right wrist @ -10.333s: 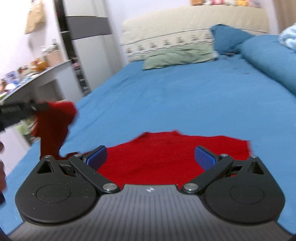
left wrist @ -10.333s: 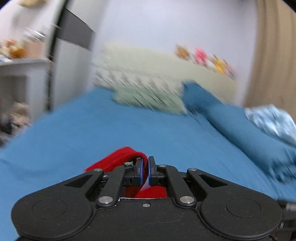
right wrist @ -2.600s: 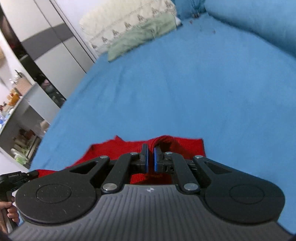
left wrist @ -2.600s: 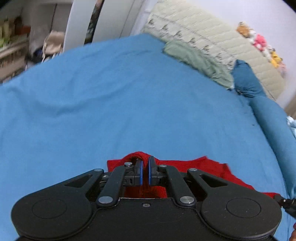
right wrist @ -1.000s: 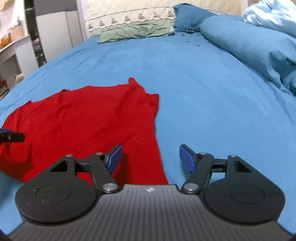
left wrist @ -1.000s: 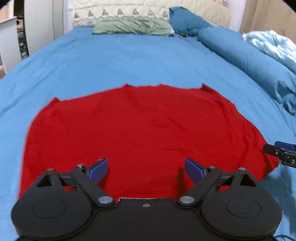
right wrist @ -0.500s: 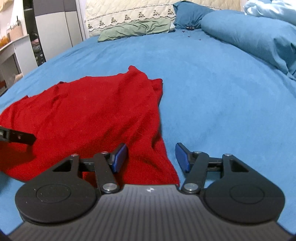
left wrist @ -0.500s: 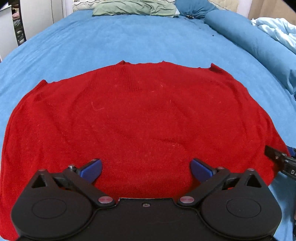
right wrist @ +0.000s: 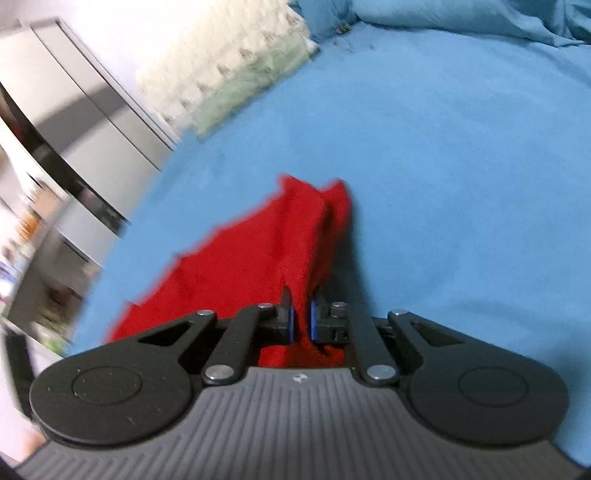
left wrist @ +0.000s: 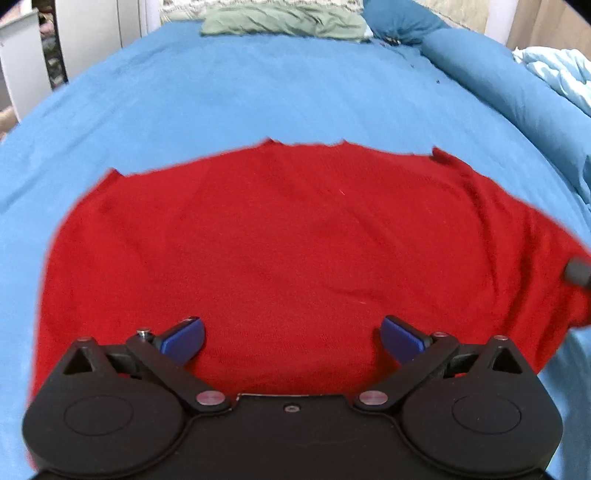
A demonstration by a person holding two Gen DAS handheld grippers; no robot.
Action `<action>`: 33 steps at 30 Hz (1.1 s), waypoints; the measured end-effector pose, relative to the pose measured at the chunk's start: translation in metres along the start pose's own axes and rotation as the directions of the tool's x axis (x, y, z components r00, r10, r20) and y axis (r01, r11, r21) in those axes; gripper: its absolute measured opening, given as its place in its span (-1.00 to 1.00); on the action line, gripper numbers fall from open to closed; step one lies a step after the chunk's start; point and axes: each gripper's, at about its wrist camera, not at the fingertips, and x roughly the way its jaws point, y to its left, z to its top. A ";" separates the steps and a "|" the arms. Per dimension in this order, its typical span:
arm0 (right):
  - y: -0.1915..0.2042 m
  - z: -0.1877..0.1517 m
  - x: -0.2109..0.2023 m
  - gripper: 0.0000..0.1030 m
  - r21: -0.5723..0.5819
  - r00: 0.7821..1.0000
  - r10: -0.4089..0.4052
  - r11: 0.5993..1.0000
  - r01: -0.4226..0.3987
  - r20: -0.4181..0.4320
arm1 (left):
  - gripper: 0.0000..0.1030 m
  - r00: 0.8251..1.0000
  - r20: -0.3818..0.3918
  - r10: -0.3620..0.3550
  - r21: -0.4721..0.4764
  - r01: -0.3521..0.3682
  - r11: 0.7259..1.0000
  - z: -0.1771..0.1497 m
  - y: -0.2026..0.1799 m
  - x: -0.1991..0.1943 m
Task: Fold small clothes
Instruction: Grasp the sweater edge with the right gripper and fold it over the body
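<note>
A red knitted garment (left wrist: 280, 236) lies spread flat on the blue bed sheet (left wrist: 258, 96). My left gripper (left wrist: 291, 338) is open, just above the garment's near edge, holding nothing. My right gripper (right wrist: 300, 317) is shut on the red garment's (right wrist: 258, 251) right edge and lifts it, so the cloth rises in a ridge toward the jaws. The tip of the right gripper shows at the right border of the left wrist view (left wrist: 578, 273), at the garment's raised right side.
A green pillow (left wrist: 284, 20) and a patterned cream headboard cushion (right wrist: 221, 62) lie at the bed's far end. A blue bolster (left wrist: 509, 81) and a pale blue duvet (left wrist: 561, 70) run along the right. A wardrobe (right wrist: 74, 122) and shelves stand left of the bed.
My right gripper has closed on the garment's right edge and lifted it, tilting as it rose. My left gripper has stayed open and drawn back slightly.
</note>
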 end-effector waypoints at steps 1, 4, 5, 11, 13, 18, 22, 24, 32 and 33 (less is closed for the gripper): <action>0.015 0.004 -0.003 -0.56 -0.011 0.999 0.035 0.999 -0.035 0.008 | 1.00 1.000 0.013 0.006 0.000 -0.006 1.000 0.000 0.006 -0.006; 0.070 0.010 -0.002 -0.56 -0.065 0.989 0.150 0.987 -0.149 0.011 | 1.00 0.999 0.038 0.021 -0.012 -0.020 1.000 -0.003 0.029 -0.025; 0.091 0.009 0.001 -0.56 -0.091 0.982 0.188 0.978 -0.187 0.003 | 1.00 0.998 0.045 0.033 -0.015 -0.033 0.999 -0.005 0.039 -0.032; 0.214 -0.041 0.061 -0.56 -0.275 0.900 0.360 0.864 -0.421 -0.246 | 1.00 0.992 0.066 0.108 -0.085 -0.102 0.991 -0.047 0.105 -0.070; 0.239 -0.072 0.092 -0.56 -0.310 0.879 0.320 0.846 -0.433 -0.354 | 1.00 0.989 0.072 0.132 -0.116 -0.123 0.986 -0.071 0.123 -0.072; 0.260 -0.150 0.150 -0.56 -0.424 0.853 0.160 0.813 -0.400 -0.497 | 1.00 0.997 0.017 0.076 -0.170 -0.072 0.983 -0.094 0.142 -0.070; 0.254 -0.154 0.151 -0.56 -0.356 0.853 0.197 0.846 -0.397 -0.483 | 1.00 0.995 0.071 0.064 -0.150 -0.053 0.987 -0.093 0.137 -0.076; 0.255 -0.147 0.144 -0.56 -0.346 0.856 0.227 0.843 -0.411 -0.465 | 1.00 0.994 0.097 0.046 -0.143 -0.032 0.989 -0.092 0.133 -0.079; 0.239 -0.119 0.112 0.60 -0.333 0.871 0.311 0.833 -0.443 -0.381 | 0.99 0.985 0.169 -0.023 -0.198 0.057 0.978 -0.095 0.139 -0.083; 0.229 -0.114 0.102 0.61 -0.332 0.887 0.306 0.844 -0.421 -0.346 | 0.99 0.984 0.175 -0.029 -0.215 0.067 0.974 -0.093 0.142 -0.083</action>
